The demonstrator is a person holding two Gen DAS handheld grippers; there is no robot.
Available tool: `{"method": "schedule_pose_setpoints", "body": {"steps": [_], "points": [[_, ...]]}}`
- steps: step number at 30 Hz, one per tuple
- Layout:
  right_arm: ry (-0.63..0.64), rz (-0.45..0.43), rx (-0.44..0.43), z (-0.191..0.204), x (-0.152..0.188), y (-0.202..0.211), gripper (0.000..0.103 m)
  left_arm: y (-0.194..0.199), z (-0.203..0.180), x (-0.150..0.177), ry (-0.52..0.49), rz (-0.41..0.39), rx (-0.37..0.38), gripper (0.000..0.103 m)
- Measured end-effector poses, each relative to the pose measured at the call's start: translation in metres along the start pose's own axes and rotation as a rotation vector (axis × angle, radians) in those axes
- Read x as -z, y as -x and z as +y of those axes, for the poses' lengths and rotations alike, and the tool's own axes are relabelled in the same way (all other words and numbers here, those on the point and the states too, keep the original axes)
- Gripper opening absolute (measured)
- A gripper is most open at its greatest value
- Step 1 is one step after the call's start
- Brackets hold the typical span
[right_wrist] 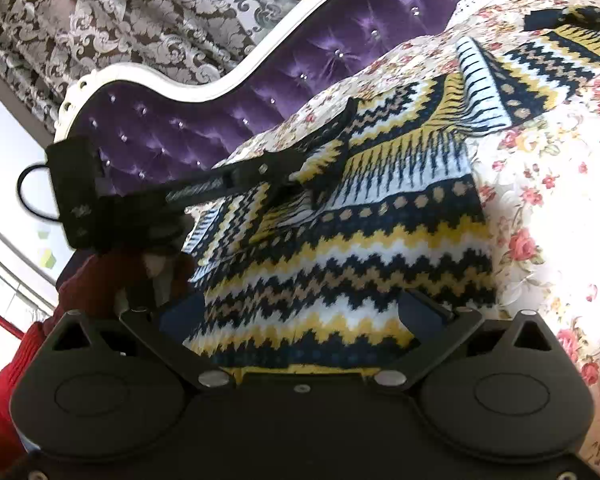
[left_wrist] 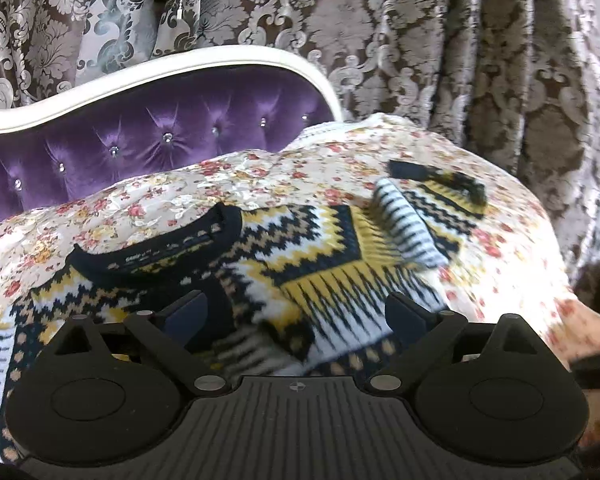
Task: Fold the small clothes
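Lying flat on the bedspread [left_wrist: 188,192], the sweater [left_wrist: 300,240] sits under both released claws.

Both wrist cameras look down close over the patterned sweater [left_wrist: 300,248]; the right view, lower, also catches the left gripper [right_wrist: 320,184] mid-left.

Patterned knit sweater [left_wrist: 300,248] flat on bedspread

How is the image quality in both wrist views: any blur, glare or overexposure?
Left wrist view: the sweater is motion-smeared, especially its sleeve; the floral bedspread blows out white at right. Right wrist view: sweater sharp, the left gripper blurred, bedspread washed out at right, window glare at left. Both views bend at the edges.
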State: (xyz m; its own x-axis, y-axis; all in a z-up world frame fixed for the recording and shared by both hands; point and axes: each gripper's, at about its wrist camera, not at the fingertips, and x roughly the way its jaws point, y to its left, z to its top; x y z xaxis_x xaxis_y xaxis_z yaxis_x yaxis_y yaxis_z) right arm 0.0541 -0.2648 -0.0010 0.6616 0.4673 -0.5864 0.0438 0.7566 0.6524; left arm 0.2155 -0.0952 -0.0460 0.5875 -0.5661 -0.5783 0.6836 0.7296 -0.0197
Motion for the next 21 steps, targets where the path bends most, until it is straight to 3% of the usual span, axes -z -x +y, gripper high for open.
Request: {"method": "schedule_pose_setpoints", "body": {"steps": [3,8,13,18,21], "points": [[0.011,0.012,0.004,0.004,0.002,-0.002,0.103,0.011,0.011,0.009,0.002,-0.003,-0.002,0.097],[0.025,0.013,-0.001,0.009,0.002,-0.004,0.103,0.024,0.054,0.018,0.157,-0.061,-0.155,0.097],[0.053,0.027,0.001,0.018,-0.002,-0.010,0.103,0.012,0.099,0.031,0.346,-0.035,-0.346,0.097],[0.103,0.025,0.022,0.029,-0.007,-0.018,0.103,-0.009,0.118,0.045,0.463,0.000,-0.423,0.097],[0.139,0.022,0.040,0.035,-0.011,-0.024,0.103,-0.012,0.119,0.054,0.463,-0.011,-0.476,0.097]]}}
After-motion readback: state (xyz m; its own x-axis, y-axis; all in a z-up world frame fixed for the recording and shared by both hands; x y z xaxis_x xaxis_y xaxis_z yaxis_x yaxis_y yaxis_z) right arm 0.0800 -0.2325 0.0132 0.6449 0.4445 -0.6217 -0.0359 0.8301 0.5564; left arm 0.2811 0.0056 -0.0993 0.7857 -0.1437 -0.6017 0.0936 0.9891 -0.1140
